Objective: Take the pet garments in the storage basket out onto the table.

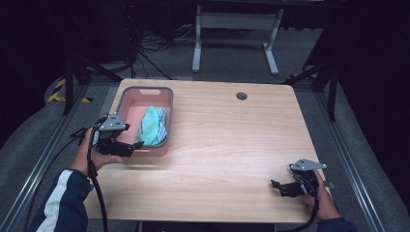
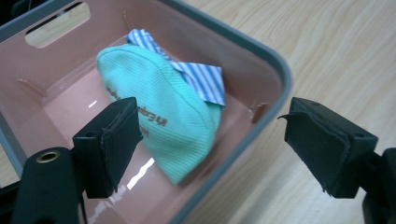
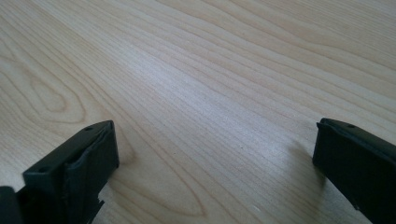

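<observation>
A pink bin [image 1: 126, 95] with a grey rim [image 2: 275, 70] stands at the table's left. Inside lie a mint-green cloth [image 1: 151, 123] [image 2: 159, 112] with dark lettering and a blue-and-white striped cloth [image 1: 162, 124] [image 2: 198, 77] partly under it. My left gripper [image 1: 135, 146] [image 2: 212, 149] hovers open over the bin's near corner, one jaw inside the bin beside the green cloth, the other outside the rim. My right gripper [image 1: 276, 186] [image 3: 212, 168] rests open low over bare wood at the front right, nothing between its jaws.
The wooden table [image 1: 232, 145] has a round cable hole [image 1: 241, 95] near its far edge. Beyond the table stand a white desk frame [image 1: 236, 29] and loose cables on a grey floor. Metal rails run along both sides.
</observation>
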### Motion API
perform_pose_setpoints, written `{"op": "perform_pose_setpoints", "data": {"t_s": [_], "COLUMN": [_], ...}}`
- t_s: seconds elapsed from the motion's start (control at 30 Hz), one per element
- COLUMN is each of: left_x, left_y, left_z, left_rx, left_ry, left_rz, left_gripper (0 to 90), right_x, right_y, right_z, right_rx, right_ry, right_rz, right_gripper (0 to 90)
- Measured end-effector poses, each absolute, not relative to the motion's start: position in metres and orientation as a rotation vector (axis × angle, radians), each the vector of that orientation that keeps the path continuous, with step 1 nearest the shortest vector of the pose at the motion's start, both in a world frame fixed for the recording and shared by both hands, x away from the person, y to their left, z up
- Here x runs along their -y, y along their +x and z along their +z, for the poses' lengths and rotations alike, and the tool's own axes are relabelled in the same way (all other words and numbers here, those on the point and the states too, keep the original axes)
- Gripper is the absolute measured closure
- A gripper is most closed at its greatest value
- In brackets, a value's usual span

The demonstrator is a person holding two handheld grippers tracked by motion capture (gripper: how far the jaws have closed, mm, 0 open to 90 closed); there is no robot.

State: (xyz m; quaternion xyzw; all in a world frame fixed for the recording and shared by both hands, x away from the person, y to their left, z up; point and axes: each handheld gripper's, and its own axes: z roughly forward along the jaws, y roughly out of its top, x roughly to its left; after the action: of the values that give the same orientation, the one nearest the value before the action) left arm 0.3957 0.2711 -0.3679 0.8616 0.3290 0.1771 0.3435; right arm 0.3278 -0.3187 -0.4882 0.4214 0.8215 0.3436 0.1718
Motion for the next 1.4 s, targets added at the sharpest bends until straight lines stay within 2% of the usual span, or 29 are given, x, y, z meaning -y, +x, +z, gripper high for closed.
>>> {"op": "perform_pose_setpoints", "data": {"t_s": [0.2,0.67,1.0,1.23,1.37,1.4], "left_x": [-0.264,-0.242,-0.234,-0.222,-0.221,-0.222], "left_y": [0.427,0.494,0.522,0.53,0.533,0.533], "left_z": [-0.368,-0.396,-0.423,-0.437,-0.439,-0.439], "left_rx": [-0.92,-1.04,-1.152,-1.172,-1.2,-1.202], "left_ry": [2.3,2.437,2.533,2.588,2.597,2.584], "left_rz": [0.469,0.355,0.289,0.24,0.199,0.16], "left_gripper": [17.2,17.7,17.4,17.1,18.8,22.3], "right_x": [0.319,0.318,0.318,0.319,0.318,0.318], "right_y": [0.328,0.327,0.328,0.328,0.328,0.328], "right_z": [-0.488,-0.488,-0.488,-0.488,-0.488,-0.488], "right_rx": [-2.331,-2.329,-2.33,-2.33,-2.328,-2.328], "right_ry": [1.198,1.2,1.2,1.2,1.202,1.202], "right_rz": [0.975,0.973,0.973,0.973,0.975,0.974], "right_gripper": [0.4,0.5,0.4,0.4,0.4,0.4]}}
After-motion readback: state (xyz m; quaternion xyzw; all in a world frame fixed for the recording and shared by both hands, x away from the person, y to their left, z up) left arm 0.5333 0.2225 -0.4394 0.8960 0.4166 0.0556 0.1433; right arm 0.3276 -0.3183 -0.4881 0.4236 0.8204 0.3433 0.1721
